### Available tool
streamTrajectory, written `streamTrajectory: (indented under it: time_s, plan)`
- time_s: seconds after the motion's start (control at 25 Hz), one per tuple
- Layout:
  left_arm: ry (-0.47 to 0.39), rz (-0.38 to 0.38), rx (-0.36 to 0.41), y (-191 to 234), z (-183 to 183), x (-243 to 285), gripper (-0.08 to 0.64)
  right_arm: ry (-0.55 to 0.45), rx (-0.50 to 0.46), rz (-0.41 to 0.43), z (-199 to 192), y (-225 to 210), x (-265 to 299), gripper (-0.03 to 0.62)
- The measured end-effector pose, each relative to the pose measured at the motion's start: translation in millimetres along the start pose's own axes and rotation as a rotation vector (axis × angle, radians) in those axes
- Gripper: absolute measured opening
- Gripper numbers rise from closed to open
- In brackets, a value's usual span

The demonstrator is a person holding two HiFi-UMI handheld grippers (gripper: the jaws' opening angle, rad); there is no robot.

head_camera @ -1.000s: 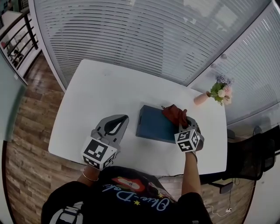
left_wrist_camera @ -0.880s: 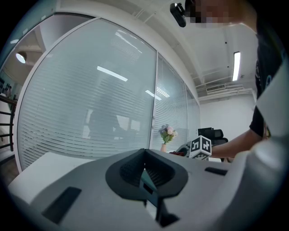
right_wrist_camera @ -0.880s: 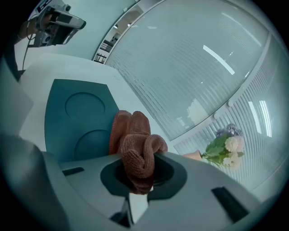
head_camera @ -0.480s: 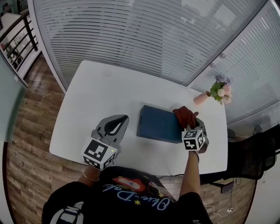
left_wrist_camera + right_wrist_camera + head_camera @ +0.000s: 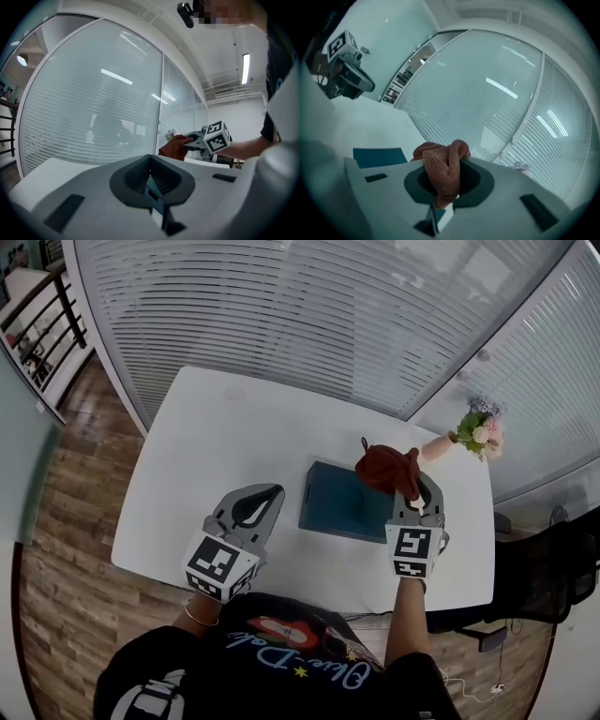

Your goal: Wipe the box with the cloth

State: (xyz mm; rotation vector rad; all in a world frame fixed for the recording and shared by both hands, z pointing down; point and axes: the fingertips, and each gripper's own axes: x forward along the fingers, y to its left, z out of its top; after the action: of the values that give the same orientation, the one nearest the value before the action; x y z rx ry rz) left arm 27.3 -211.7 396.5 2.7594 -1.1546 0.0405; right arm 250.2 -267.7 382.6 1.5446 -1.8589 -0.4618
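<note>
A flat dark blue box (image 5: pixel 345 502) lies on the white table (image 5: pixel 234 446), right of centre. My right gripper (image 5: pixel 413 486) is shut on a rust-red cloth (image 5: pixel 384 469), bunched and lifted above the box's far right corner. In the right gripper view the cloth (image 5: pixel 443 167) sticks up between the jaws, with the box (image 5: pixel 378 156) low at the left. My left gripper (image 5: pixel 255 509) rests shut and empty on the table left of the box. From the left gripper view the cloth (image 5: pixel 173 146) shows in the distance.
A pink vase with flowers (image 5: pixel 473 435) stands at the table's far right corner. Slatted glass walls close off the far side. A black chair (image 5: pixel 553 577) sits to the right of the table. Wooden floor lies to the left.
My right gripper has carried the cloth from the box's near right part to the right, then up and away toward the far right corner. The left gripper stayed put.
</note>
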Motion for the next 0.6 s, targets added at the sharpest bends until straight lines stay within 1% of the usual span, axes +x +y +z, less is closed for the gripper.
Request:
streamTrajectory:
  time_s: [0.08, 0.16, 0.32, 0.4, 0.6]
  plan:
    - [0.0, 0.002, -0.002, 0.1, -0.3, -0.5, 0.003, -0.068, 0.024, 0.06, 26.1, 18.2, -3.4, 0.031]
    - [0.005, 0.003, -0.001, 0.0, -1.1, -0.4, 0.003, -0.113, 0.033, 0.129, 43.8, 41.8, -3.1, 0.031]
    - [0.007, 0.001, -0.001, -1.4, -1.5, -0.6, 0.003, -0.143, 0.039, 0.255, 56.4, 91.4, 5.1, 0.031]
    - [0.007, 0.001, -0.001, -1.0, -0.3, -1.5, 0.003, -0.124, 0.017, 0.306, 51.7, 113.8, 10.9, 0.031]
    - [0.004, 0.016, -0.001, 3.6, 1.1, -4.1, 0.003, -0.01, -0.128, 0.398, 12.7, 158.3, 21.8, 0.031]
